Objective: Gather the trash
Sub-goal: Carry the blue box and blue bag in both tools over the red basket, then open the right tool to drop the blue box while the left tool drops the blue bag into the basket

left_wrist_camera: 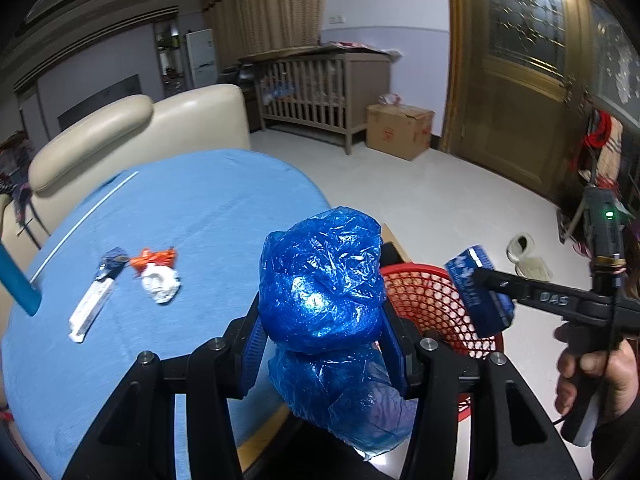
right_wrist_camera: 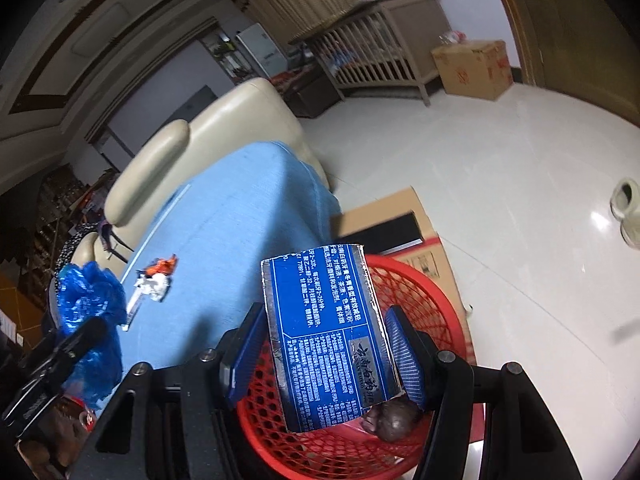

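Observation:
My left gripper (left_wrist_camera: pixel 322 336) is shut on a crumpled blue plastic bag (left_wrist_camera: pixel 320 280), held over the right edge of the blue-covered table (left_wrist_camera: pixel 192 216). My right gripper (right_wrist_camera: pixel 320 356) is shut on a flat blue carton (right_wrist_camera: pixel 328 336) with white print, held above the red mesh basket (right_wrist_camera: pixel 420 292), which stands on the floor beside the table. In the left wrist view the carton (left_wrist_camera: pixel 478 290) hangs over the basket (left_wrist_camera: pixel 424 300). A crumpled white and orange wrapper (left_wrist_camera: pixel 158 274) and a white and blue tube (left_wrist_camera: pixel 96 300) lie on the table.
A flattened cardboard box (right_wrist_camera: pixel 384 216) lies behind the basket. A cream sofa (left_wrist_camera: pixel 132 128) borders the table's far side. A crib (left_wrist_camera: pixel 316 88), another cardboard box (left_wrist_camera: pixel 398 130) and slippers (left_wrist_camera: pixel 524 252) are on the tiled floor. A dark round object (right_wrist_camera: pixel 394 420) sits in the basket.

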`<state>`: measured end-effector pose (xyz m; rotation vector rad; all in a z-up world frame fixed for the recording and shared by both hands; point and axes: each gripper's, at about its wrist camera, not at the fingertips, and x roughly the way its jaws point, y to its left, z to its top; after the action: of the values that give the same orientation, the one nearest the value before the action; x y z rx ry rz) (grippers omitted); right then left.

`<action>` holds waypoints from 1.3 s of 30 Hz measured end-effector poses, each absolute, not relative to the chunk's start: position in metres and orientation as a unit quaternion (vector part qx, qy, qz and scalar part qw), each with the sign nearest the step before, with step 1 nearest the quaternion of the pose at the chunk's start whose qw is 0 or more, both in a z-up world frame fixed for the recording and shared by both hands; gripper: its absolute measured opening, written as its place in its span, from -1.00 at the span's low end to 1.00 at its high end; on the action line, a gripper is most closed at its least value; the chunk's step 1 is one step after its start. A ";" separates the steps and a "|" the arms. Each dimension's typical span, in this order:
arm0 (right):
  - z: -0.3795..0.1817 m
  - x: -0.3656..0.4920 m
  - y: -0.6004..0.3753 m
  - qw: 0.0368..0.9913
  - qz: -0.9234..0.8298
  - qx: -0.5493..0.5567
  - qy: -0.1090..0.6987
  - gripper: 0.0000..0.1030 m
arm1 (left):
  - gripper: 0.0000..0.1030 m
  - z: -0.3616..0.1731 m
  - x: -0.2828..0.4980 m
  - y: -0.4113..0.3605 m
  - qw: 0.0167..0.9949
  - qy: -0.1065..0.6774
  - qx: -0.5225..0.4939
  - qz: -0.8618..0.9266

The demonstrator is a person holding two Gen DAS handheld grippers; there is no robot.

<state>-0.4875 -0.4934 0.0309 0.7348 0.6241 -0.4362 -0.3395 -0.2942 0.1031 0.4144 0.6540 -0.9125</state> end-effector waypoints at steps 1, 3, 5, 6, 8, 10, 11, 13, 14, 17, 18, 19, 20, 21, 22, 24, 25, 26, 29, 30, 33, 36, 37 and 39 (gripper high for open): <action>0.026 -0.488 -0.495 0.861 -0.209 0.353 0.300 0.24 | 0.03 0.101 -0.342 -0.298 0.823 0.309 0.198 -0.433; 0.017 -0.488 -0.499 0.855 -0.212 0.358 0.308 0.24 | 0.03 0.099 -0.345 -0.305 0.819 0.311 0.203 -0.438; 0.009 -0.485 -0.502 0.851 -0.214 0.359 0.318 0.24 | 0.02 0.097 -0.349 -0.311 0.815 0.313 0.206 -0.442; 0.006 -0.484 -0.502 0.849 -0.214 0.358 0.324 0.24 | 0.02 0.096 -0.351 -0.314 0.815 0.314 0.206 -0.442; 0.000 -0.481 -0.503 0.847 -0.215 0.357 0.329 0.24 | 0.02 0.094 -0.354 -0.318 0.812 0.314 0.209 -0.445; -0.003 -0.480 -0.502 0.846 -0.215 0.358 0.332 0.24 | 0.02 0.093 -0.355 -0.319 0.810 0.315 0.210 -0.447; -0.004 -0.479 -0.502 0.845 -0.216 0.358 0.332 0.24 | 0.02 0.093 -0.355 -0.319 0.809 0.315 0.211 -0.448; -0.005 -0.478 -0.503 0.843 -0.222 0.358 0.335 0.24 | 0.02 0.092 -0.354 -0.321 0.808 0.315 0.214 -0.449; -0.006 -0.478 -0.504 0.842 -0.227 0.357 0.336 0.24 | 0.02 0.092 -0.356 -0.322 0.808 0.316 0.214 -0.449; -0.010 -0.475 -0.510 0.832 -0.231 0.372 0.342 0.28 | 0.02 0.090 -0.358 -0.324 0.806 0.319 0.215 -0.451; -0.012 -0.476 -0.512 0.828 -0.229 0.381 0.341 0.32 | 0.02 0.090 -0.359 -0.325 0.804 0.320 0.216 -0.453; -0.012 -0.477 -0.513 0.827 -0.227 0.388 0.338 0.41 | 0.02 0.090 -0.360 -0.325 0.803 0.320 0.217 -0.454; -0.012 -0.478 -0.514 0.826 -0.227 0.392 0.335 0.42 | 0.02 0.089 -0.362 -0.327 0.801 0.320 0.218 -0.456; -0.009 -0.480 -0.514 0.826 -0.227 0.394 0.331 0.42 | 0.03 0.089 -0.363 -0.328 0.800 0.321 0.219 -0.458; -0.007 -0.480 -0.514 0.827 -0.227 0.394 0.329 0.42 | 0.02 0.088 -0.364 -0.329 0.799 0.321 0.221 -0.459; 0.000 -0.483 -0.514 0.830 -0.229 0.393 0.322 0.43 | 0.02 0.087 -0.366 -0.332 0.796 0.322 0.223 -0.461; 0.003 -0.484 -0.514 0.832 -0.230 0.393 0.317 0.43 | 0.02 0.085 -0.366 -0.333 0.795 0.323 0.224 -0.463; 0.006 -0.485 -0.515 0.833 -0.231 0.393 0.313 0.42 | 0.02 0.084 -0.367 -0.335 0.792 0.324 0.227 -0.465; 0.019 -0.491 -0.516 0.838 -0.235 0.395 0.295 0.43 | 0.02 0.080 -0.368 -0.341 0.786 0.329 0.232 -0.470; 0.022 -0.493 -0.516 0.839 -0.236 0.395 0.289 0.42 | 0.02 0.079 -0.369 -0.343 0.784 0.331 0.234 -0.471; 0.031 -0.498 -0.519 0.843 -0.238 0.396 0.277 0.43 | 0.02 0.074 -0.370 -0.349 0.773 0.340 0.240 -0.478; 0.038 -0.504 -0.522 0.845 -0.241 0.398 0.264 0.43 | 0.03 0.066 -0.373 -0.357 0.761 0.351 0.246 -0.486; 0.039 -0.506 -0.523 0.845 -0.242 0.399 0.261 0.43 | 0.03 0.063 -0.373 -0.359 0.758 0.355 0.248 -0.488; 0.041 -0.510 -0.525 0.845 -0.243 0.402 0.256 0.43 | 0.03 0.057 -0.375 -0.365 0.750 0.362 0.254 -0.493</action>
<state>-0.5099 -0.5249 0.0412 0.8492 0.5399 -0.5139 -0.3750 -0.3648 0.0569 0.5543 0.7906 -1.0772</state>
